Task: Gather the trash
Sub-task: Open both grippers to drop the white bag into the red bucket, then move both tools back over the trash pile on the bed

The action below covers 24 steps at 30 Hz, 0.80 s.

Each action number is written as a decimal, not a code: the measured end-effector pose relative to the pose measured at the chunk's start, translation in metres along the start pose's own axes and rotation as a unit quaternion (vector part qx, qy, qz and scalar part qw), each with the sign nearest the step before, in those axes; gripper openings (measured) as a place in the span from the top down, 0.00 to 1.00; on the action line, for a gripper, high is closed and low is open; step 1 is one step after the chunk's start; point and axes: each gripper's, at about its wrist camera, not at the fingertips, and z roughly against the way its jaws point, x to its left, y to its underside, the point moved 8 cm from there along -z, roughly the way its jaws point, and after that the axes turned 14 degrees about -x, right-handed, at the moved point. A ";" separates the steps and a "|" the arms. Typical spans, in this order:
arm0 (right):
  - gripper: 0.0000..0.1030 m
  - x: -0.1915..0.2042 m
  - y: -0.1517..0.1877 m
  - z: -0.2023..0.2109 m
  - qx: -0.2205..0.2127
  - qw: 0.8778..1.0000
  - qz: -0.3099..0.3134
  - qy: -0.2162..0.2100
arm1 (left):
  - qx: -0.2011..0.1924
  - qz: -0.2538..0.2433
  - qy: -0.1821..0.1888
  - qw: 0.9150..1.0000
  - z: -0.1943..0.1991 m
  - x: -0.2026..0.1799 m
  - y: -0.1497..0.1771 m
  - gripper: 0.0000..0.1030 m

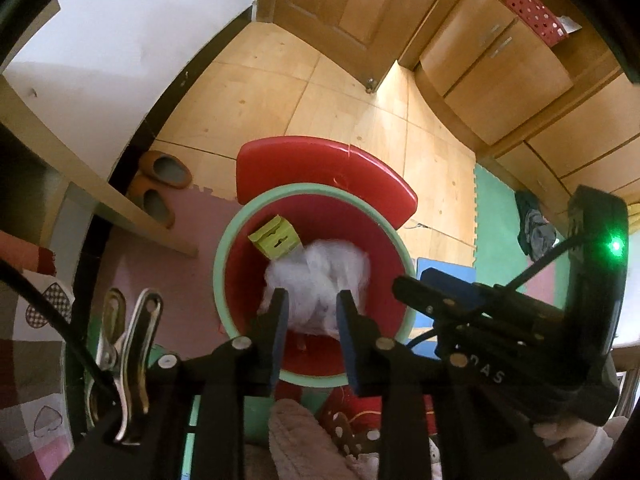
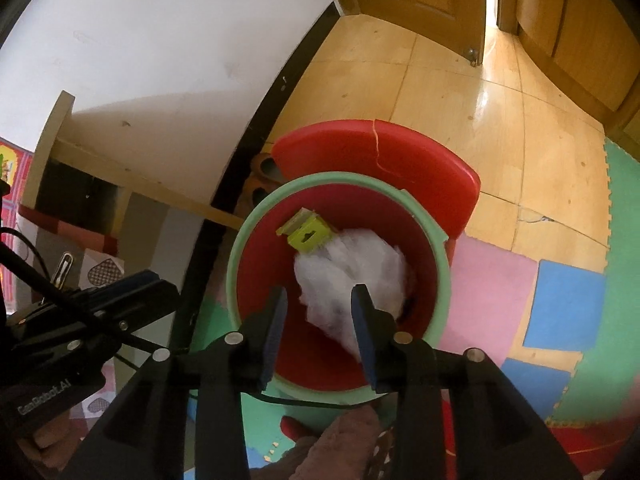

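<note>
Against the wall at the left edge of the floor lie two brown slippers (image 1: 166, 170), beside a pink foam mat (image 1: 180, 248). Right of them stands a red bin (image 1: 240, 264) with a pale green rim, its red lid (image 1: 320, 168) tipped up behind it. Inside the bin, a yellow-green cardboard tag (image 1: 275, 238) leans against the far-left wall, and a crumpled white plastic bag (image 1: 320, 276) lies just right of it, touching it, near the middle of the bin. The left gripper (image 1: 312, 312) hovers above the bin with its jaws partly apart and nothing between them; the bag shows through the gap, lower down. The right gripper (image 2: 319, 312) hangs over the same bin, likewise partly open and empty. Farther right, the wooden floor (image 1: 360, 112) meets green and blue mat tiles (image 2: 568, 304), and a red perforated basket (image 1: 534, 14) sits on a wooden cabinet (image 1: 492, 64).
</note>
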 end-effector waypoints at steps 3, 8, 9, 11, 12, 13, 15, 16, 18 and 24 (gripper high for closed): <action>0.67 0.004 0.000 0.008 -0.004 1.000 0.003 -0.005 | -0.006 0.005 0.001 1.000 0.009 0.001 -0.001 0.75; 0.66 0.013 0.000 0.027 -0.013 1.000 0.011 -0.009 | -0.018 0.012 -0.001 1.000 0.030 0.003 -0.002 0.75; 0.66 0.016 0.000 0.031 -0.015 1.000 0.012 -0.010 | -0.021 0.014 -0.003 1.000 0.035 0.005 -0.003 0.75; 0.66 0.024 0.001 0.042 -0.021 1.000 0.017 -0.015 | -0.027 0.023 -0.006 0.999 0.045 0.009 -0.004 0.75; 0.66 0.028 0.002 0.047 -0.023 0.999 0.021 -0.016 | -0.032 0.029 -0.007 0.999 0.051 0.012 -0.005 0.75; 0.66 0.033 0.001 0.053 -0.026 0.999 0.025 -0.019 | -0.037 0.034 -0.007 0.999 0.057 0.014 -0.005 0.75; 0.66 0.043 0.001 0.063 -0.032 0.999 0.032 -0.025 | -0.048 0.042 -0.010 0.998 0.072 0.020 -0.006 0.75; 0.66 0.049 0.001 0.068 -0.035 0.998 0.037 -0.029 | -0.053 0.045 -0.011 0.997 0.080 0.023 -0.006 0.75; 0.66 0.062 0.000 0.079 -0.043 0.997 0.049 -0.037 | -0.062 0.054 -0.011 0.997 0.094 0.031 -0.005 0.75; 0.66 0.117 0.001 0.112 -0.065 0.992 0.078 -0.070 | -0.085 0.079 -0.025 0.993 0.145 0.060 -0.001 0.75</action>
